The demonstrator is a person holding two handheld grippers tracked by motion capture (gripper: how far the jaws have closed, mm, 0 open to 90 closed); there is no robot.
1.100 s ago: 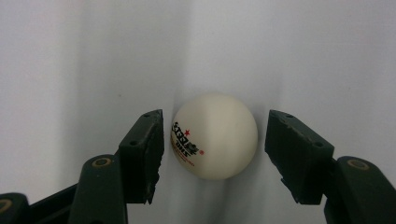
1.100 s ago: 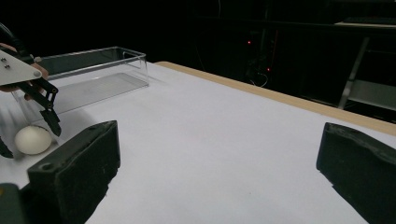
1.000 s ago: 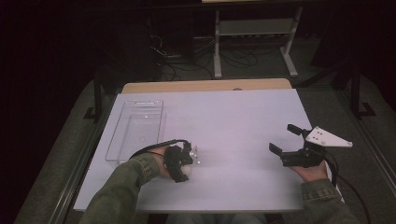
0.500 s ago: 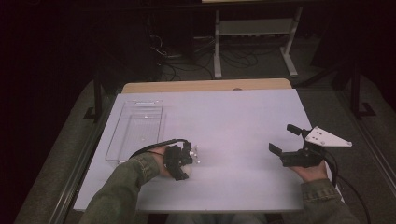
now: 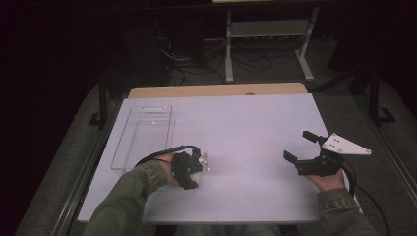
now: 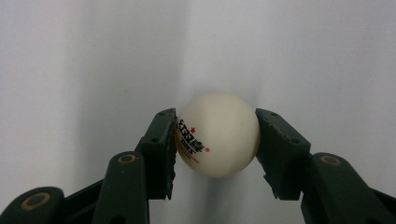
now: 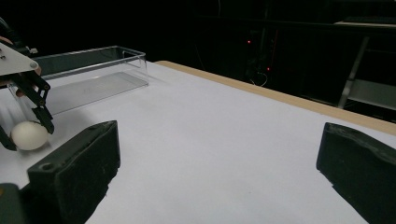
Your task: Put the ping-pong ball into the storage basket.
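Nothing has shifted since the earlier frames. One white ball (image 6: 217, 134) sits on the white table (image 5: 246, 128) — pinched between the left gripper (image 6: 215, 149) jaws, whose own view alone shows its red-and-black print. One clear tray (image 5: 142, 135) lies just beyond. Well apart, the right gripper (image 5: 304, 146) is spread wide.
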